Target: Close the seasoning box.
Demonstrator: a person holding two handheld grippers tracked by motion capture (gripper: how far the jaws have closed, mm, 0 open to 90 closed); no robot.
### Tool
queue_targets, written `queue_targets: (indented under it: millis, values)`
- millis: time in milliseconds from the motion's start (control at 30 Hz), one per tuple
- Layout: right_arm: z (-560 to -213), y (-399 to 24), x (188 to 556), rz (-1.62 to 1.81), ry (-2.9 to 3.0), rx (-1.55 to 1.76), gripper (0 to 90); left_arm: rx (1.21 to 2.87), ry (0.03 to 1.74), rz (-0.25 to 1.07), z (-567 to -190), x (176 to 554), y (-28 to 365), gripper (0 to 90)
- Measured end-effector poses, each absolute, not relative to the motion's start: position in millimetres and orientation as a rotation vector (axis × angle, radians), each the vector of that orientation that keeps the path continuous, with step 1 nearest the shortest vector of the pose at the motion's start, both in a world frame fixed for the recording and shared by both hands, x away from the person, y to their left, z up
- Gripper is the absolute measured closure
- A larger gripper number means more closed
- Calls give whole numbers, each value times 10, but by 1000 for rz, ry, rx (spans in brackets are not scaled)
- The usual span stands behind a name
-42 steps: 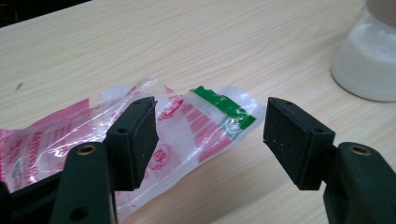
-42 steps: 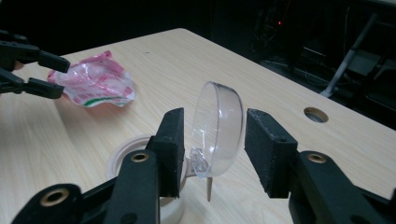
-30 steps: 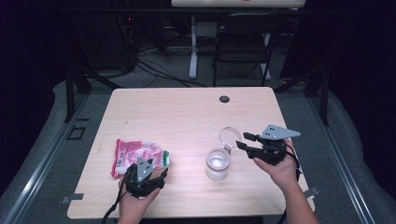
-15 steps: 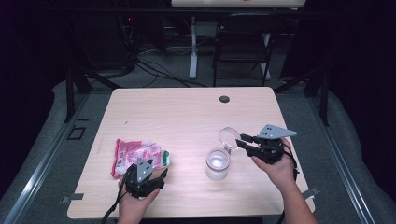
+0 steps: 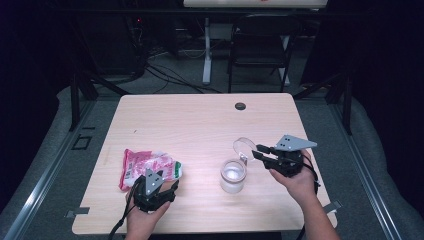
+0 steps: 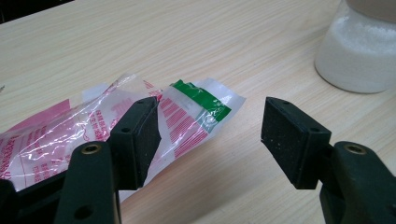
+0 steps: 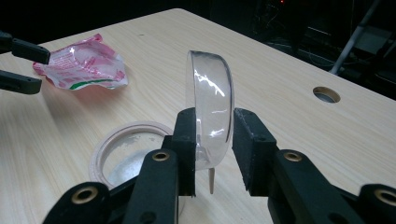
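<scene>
The right gripper [image 7: 212, 140] has just closed on the clear lid [image 7: 210, 107], held on edge above the open jar [image 5: 233, 176]. The left gripper [image 6: 210, 135] stands wide by the pink packet [image 6: 93, 126]. Best kept level and lowered squarely onto the rim.

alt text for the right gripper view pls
The right gripper holds a clear lid on edge between its black jaws, above an open jar on a wooden table. A pink packet lies farther off, with the left gripper at the edge.

Pink-and-green printed bag [image 5: 150, 167], clear lid [image 7: 210, 112], white-filled jar [image 5: 233, 176].
</scene>
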State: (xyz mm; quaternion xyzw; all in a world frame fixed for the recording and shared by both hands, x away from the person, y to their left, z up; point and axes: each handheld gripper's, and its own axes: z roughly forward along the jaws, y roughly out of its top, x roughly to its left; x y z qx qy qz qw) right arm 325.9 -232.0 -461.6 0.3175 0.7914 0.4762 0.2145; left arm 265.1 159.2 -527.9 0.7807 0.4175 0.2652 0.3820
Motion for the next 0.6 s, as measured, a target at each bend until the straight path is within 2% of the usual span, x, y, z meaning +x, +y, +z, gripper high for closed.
queue_targets:
  millis: [600]
  values:
    - [-4630, -2128, 3106, 1280, 2241, 738, 649, 1991, 1047, 670, -5248, 2693, 1586, 367]
